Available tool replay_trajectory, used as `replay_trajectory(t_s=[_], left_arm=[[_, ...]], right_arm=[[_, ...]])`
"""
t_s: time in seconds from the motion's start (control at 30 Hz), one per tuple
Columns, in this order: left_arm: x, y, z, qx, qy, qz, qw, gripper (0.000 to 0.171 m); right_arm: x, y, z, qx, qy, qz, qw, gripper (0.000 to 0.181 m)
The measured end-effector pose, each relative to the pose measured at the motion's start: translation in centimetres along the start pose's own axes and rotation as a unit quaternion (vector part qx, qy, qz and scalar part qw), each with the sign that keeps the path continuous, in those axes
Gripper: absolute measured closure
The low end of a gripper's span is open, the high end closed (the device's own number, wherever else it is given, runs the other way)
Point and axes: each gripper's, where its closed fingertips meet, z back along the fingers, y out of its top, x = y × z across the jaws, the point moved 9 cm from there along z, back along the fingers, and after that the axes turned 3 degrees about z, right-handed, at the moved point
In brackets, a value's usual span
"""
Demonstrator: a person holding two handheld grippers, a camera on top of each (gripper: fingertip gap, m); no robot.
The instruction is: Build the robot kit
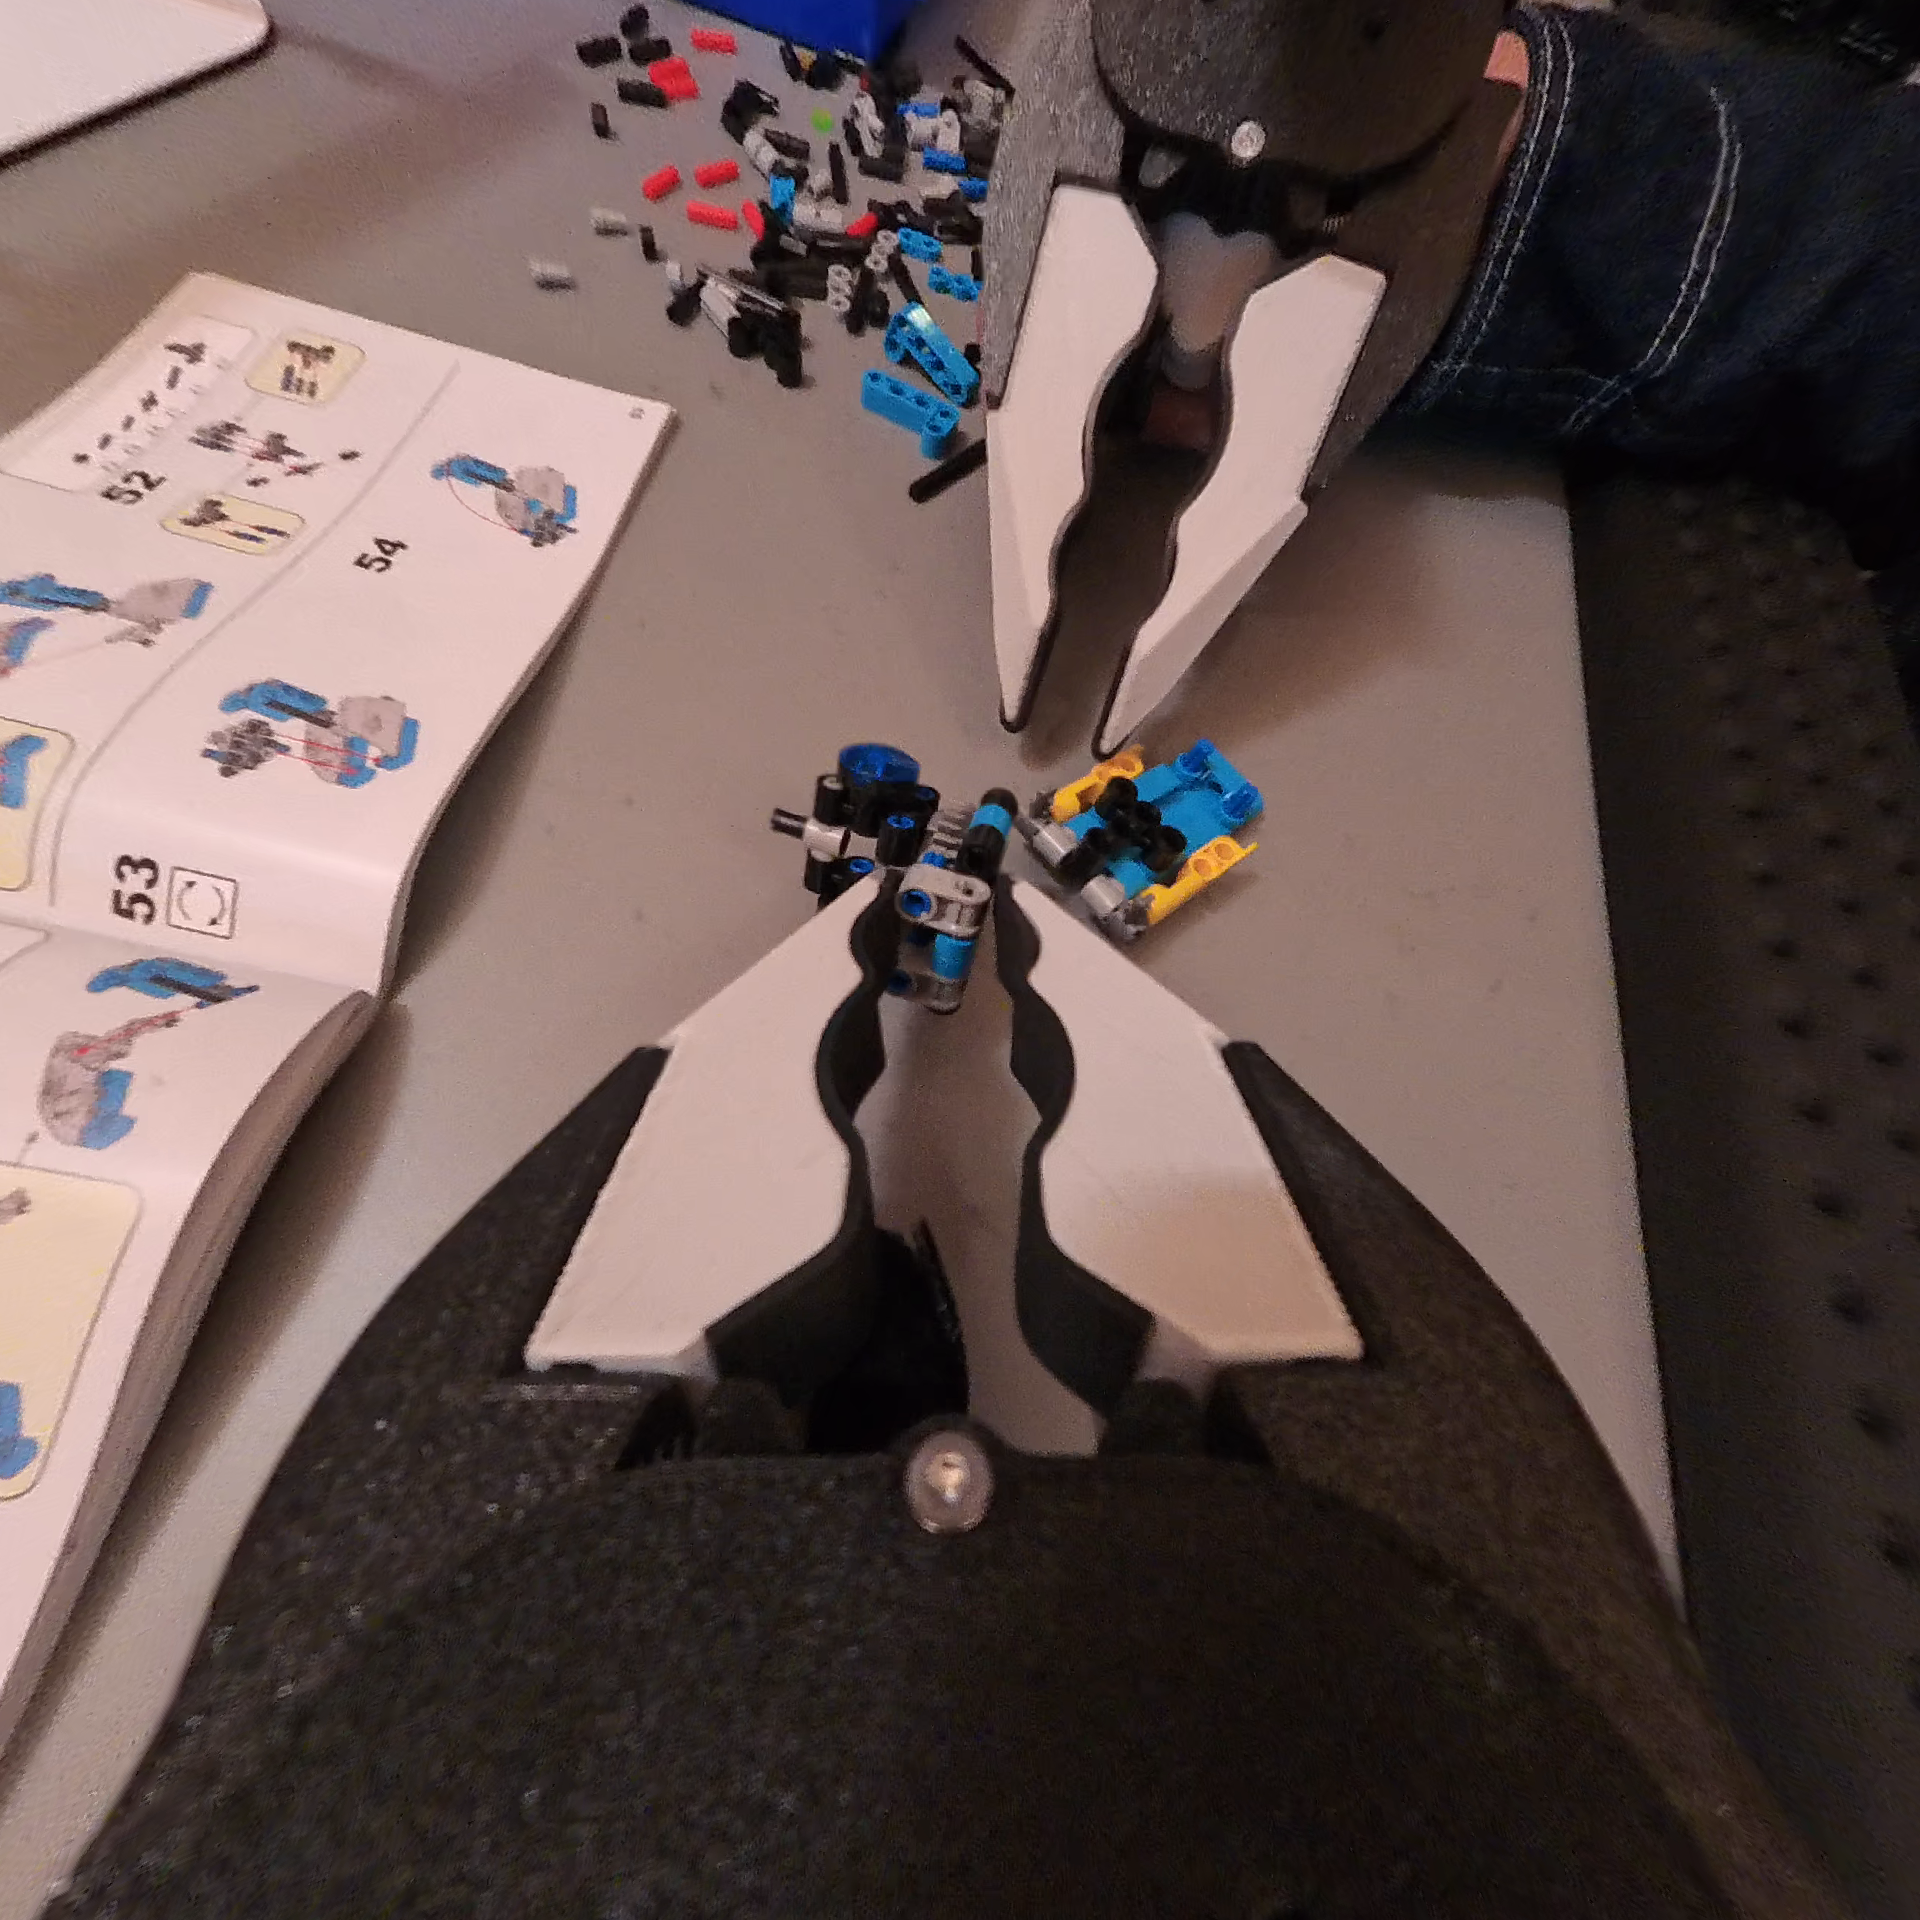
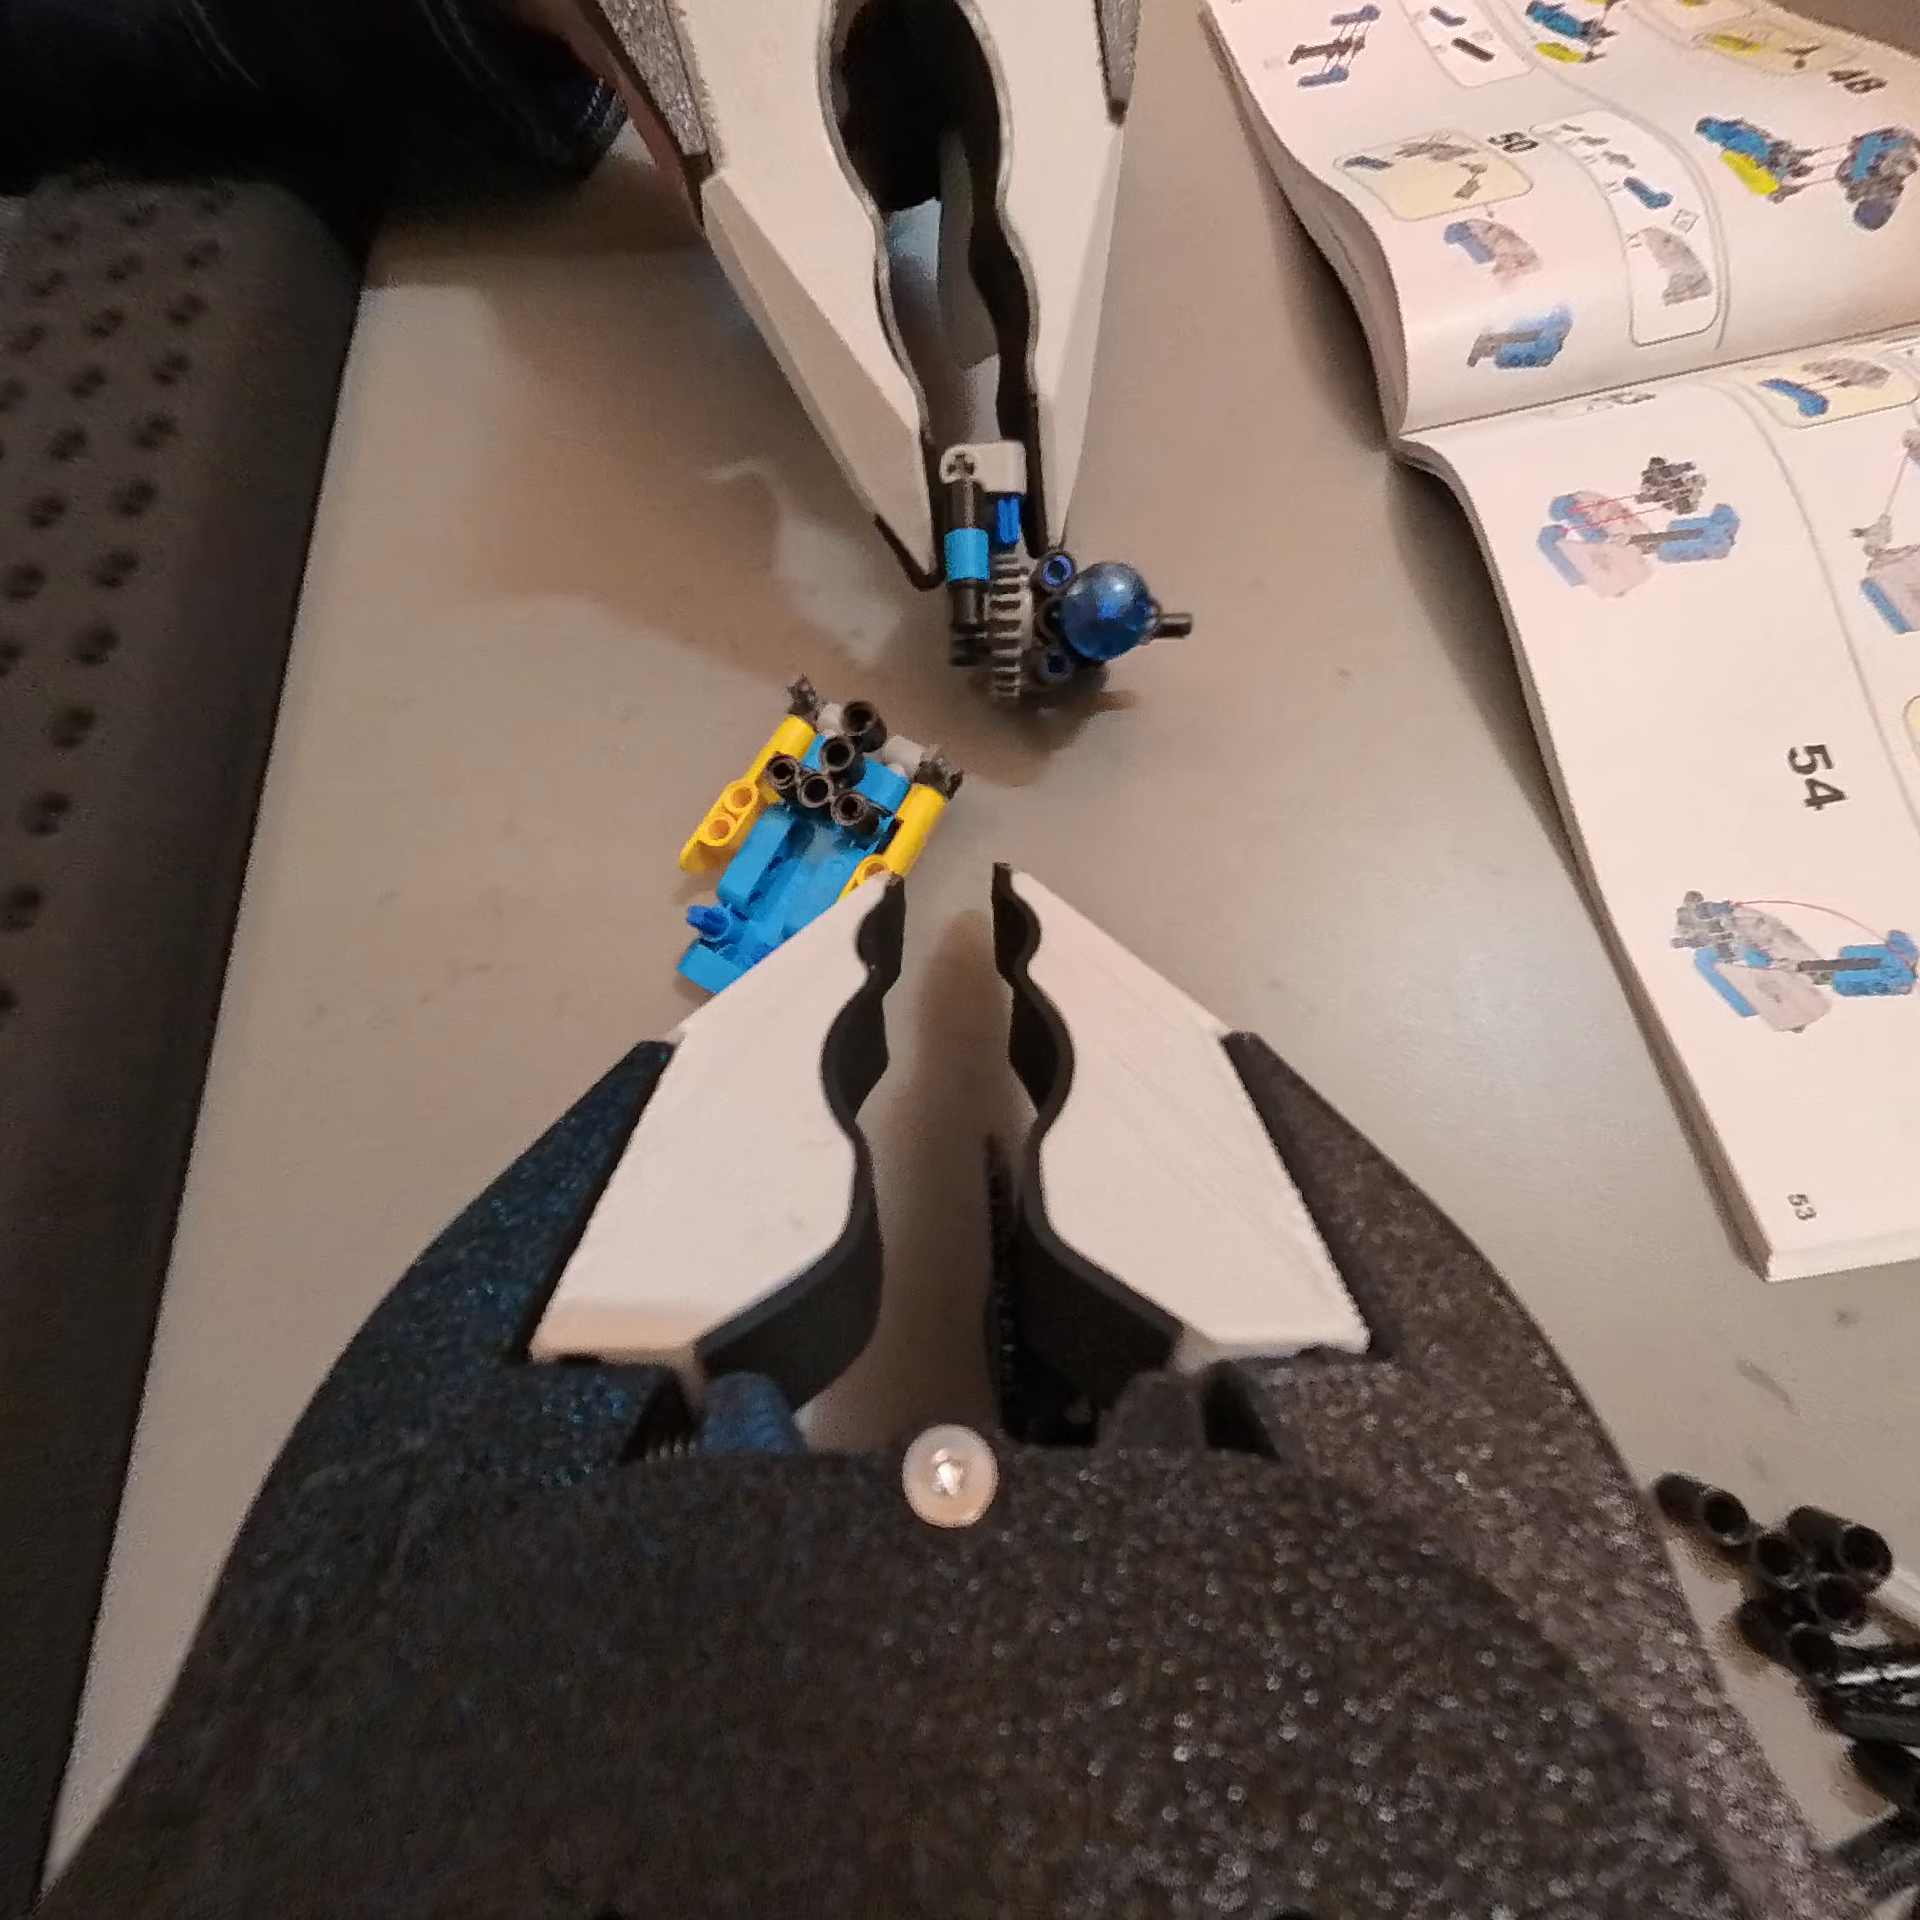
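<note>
My left gripper [image 1: 935, 894] is shut on a small black, grey and blue brick assembly [image 1: 904, 831] with a gear and a dark blue dome; the assembly rests on the grey table. In the right wrist view this gripper [image 2: 982, 556] comes in from the top with the assembly [image 2: 1039, 613] at its tips. My right gripper [image 2: 945, 883] is open and empty, its left fingertip just over the edge of a blue and yellow brick assembly [image 2: 800, 842]. In the left wrist view the right gripper [image 1: 1060, 732] points down beside that blue and yellow assembly [image 1: 1153, 831].
An open instruction booklet [image 1: 260, 665] lies at the left, also showing in the right wrist view [image 2: 1662, 520]. A scatter of loose small bricks [image 1: 821, 208] lies at the far side. A dark perforated seat [image 1: 1766, 935] borders the table edge. A denim sleeve [image 1: 1683, 229] holds the right gripper. Spacing between my two grippers at the tips: around 6 centimetres.
</note>
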Motion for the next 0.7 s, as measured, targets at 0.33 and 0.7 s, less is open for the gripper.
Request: replay_trajectory(t_s=[0.33,0.7], left_arm=[[0.1,-1.4,0.3,-0.055,0.006,-0.001,0.998,0.155],[1.0,0.2,2.1,-0.028,0.076,-0.012,0.997,0.136]], right_arm=[[-0.4,0.4,-0.6,0.019,0.019,-0.005,1.000,0.165],[0.1,0.0,-0.2,0.003,0.021,-0.027,0.999,0.169]])
